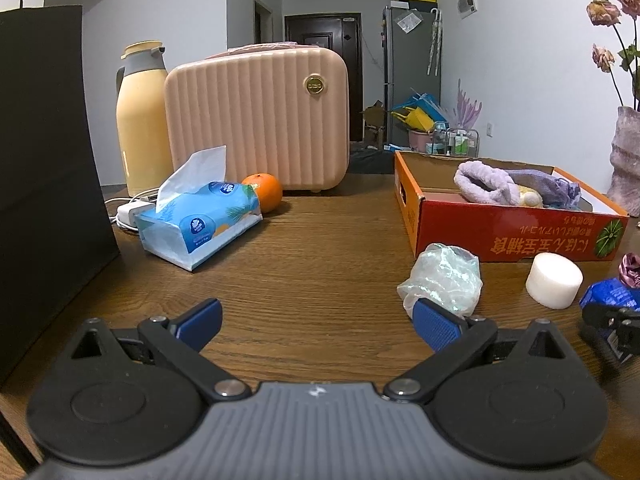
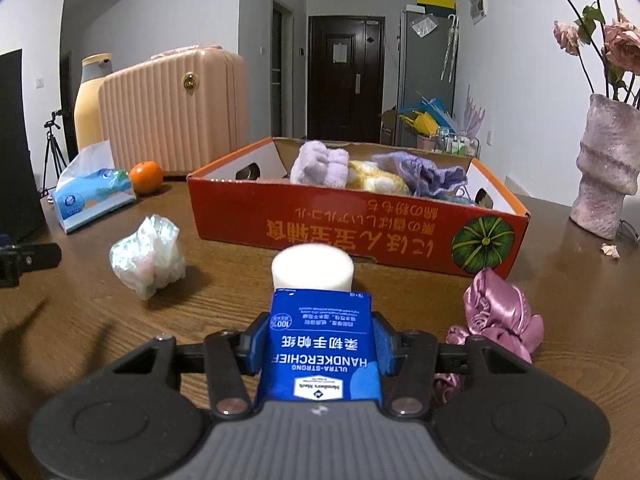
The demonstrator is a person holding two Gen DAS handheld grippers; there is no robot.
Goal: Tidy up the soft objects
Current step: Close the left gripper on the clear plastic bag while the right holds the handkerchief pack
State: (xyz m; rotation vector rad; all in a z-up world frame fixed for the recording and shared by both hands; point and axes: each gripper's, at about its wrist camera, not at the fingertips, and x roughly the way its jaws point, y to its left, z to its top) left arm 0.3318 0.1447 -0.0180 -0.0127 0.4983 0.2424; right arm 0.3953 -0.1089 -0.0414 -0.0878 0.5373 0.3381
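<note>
My right gripper (image 2: 320,344) is shut on a blue handkerchief pack (image 2: 320,348), held just above the wooden table. Ahead stands the orange cardboard box (image 2: 352,224) holding a lilac towel (image 2: 320,168), a yellow plush (image 2: 376,180) and a purple knit (image 2: 424,172). A white foam cylinder (image 2: 313,268) sits in front of the box, a pink satin scrunchie (image 2: 496,312) to the right, a crumpled clear bag (image 2: 150,256) to the left. My left gripper (image 1: 316,320) is open and empty; the bag (image 1: 442,280) lies by its right finger.
A blue tissue pack (image 1: 200,224), an orange (image 1: 262,192), a pink ribbed case (image 1: 256,120) and a yellow thermos (image 1: 140,120) stand at the back left. A black bag (image 1: 44,180) stands on the left. A pink vase (image 2: 606,168) with dried roses is at the right.
</note>
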